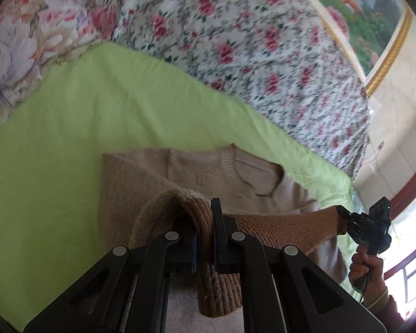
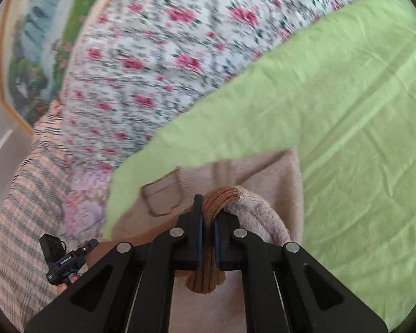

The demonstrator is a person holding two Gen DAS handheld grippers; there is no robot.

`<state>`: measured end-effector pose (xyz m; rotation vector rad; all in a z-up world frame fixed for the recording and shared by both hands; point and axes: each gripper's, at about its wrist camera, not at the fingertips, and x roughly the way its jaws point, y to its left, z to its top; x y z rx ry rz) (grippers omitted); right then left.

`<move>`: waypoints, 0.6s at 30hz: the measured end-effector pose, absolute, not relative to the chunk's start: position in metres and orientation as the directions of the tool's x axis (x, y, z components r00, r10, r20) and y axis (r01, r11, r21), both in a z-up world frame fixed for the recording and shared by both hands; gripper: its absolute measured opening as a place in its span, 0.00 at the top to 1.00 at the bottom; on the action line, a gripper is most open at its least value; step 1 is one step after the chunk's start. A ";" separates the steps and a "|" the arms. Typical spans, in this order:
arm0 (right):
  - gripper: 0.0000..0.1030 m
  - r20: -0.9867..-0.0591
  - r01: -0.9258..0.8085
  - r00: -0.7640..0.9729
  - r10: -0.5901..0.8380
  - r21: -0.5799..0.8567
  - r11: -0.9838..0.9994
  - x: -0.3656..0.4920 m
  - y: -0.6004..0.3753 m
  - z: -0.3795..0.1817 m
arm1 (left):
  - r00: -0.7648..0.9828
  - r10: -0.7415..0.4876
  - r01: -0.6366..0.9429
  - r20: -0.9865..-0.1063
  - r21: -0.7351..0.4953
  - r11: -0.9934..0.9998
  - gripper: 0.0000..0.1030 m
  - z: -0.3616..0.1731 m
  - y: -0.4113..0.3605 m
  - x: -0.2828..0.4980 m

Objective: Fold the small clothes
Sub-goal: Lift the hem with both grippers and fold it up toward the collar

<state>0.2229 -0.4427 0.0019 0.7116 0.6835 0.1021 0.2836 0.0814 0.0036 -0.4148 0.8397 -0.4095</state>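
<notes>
1. Fingers (image 1: 217, 222) of the left gripper (image 1: 205, 238) are pressed onto the ribbed brown hem (image 1: 205, 222) of a beige knit sweater (image 1: 180, 166), the fabric bunched between the pads and hanging out below them.
2. Fingers (image 2: 198, 216) of the right gripper (image 2: 207, 231) pinch another part of the same brown hem (image 2: 222, 194) — a short ribbed tail droops beneath the pads.
3. Between the two grips the hem runs taut as a ribbed band (image 1: 285, 226), seen from the left wrist stretching to the right gripper (image 1: 344, 222), held by the person's right hand (image 1: 366, 266).
4. From the right wrist, the left gripper's body (image 2: 66, 260) shows at the lower left.
5. Beyond the lifted hem the sweater's upper part lies flat on a green sheet (image 1: 97, 111) covering the bed, neckline (image 1: 249, 172) facing up, near the sheet's far edge.
6. Past that edge lies a rose-print quilt (image 1: 235, 41); a framed landscape picture (image 1: 360, 8) hangs behind it.
7. A plaid blanket (image 2: 22, 194) lies off the sheet's corner.
</notes>
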 end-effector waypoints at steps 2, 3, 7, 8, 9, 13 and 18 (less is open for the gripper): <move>0.91 -0.578 0.169 0.757 0.307 0.626 0.762 0.231 -0.442 -0.013 | 0.571 -0.499 0.160 -0.652 -0.508 0.847 0.91 -0.013 0.080 0.294; 0.90 -0.588 0.180 0.749 0.306 0.624 0.760 0.232 -0.443 -0.016 | 0.557 -0.495 0.149 -0.667 -0.506 0.849 0.90 -0.018 0.080 0.296; 0.77 -0.573 0.192 0.766 0.291 0.636 0.747 0.206 -0.443 -0.010 | 0.535 -0.532 0.167 -0.656 -0.535 0.828 0.76 -0.019 0.083 0.265; 0.74 -0.559 0.173 0.781 0.278 0.622 0.763 0.192 -0.439 -0.002 | 0.529 -0.543 0.186 -0.652 -0.535 0.824 0.72 -0.017 0.081 0.253; 0.70 -0.541 0.147 0.794 0.277 0.614 0.776 0.181 -0.432 0.005 | 0.522 -0.560 0.214 -0.643 -0.537 0.816 0.69 -0.013 0.076 0.235; 0.69 -0.531 -0.044 0.748 0.398 0.558 0.828 0.158 -0.377 0.015 | 0.443 -0.632 0.322 -0.636 -0.545 0.774 0.66 -0.014 0.037 0.193; 0.69 -0.748 -0.242 0.519 0.415 0.337 0.910 0.190 -0.296 -0.010 | 0.362 -0.586 0.370 -0.725 -0.465 0.804 0.69 -0.036 -0.013 0.205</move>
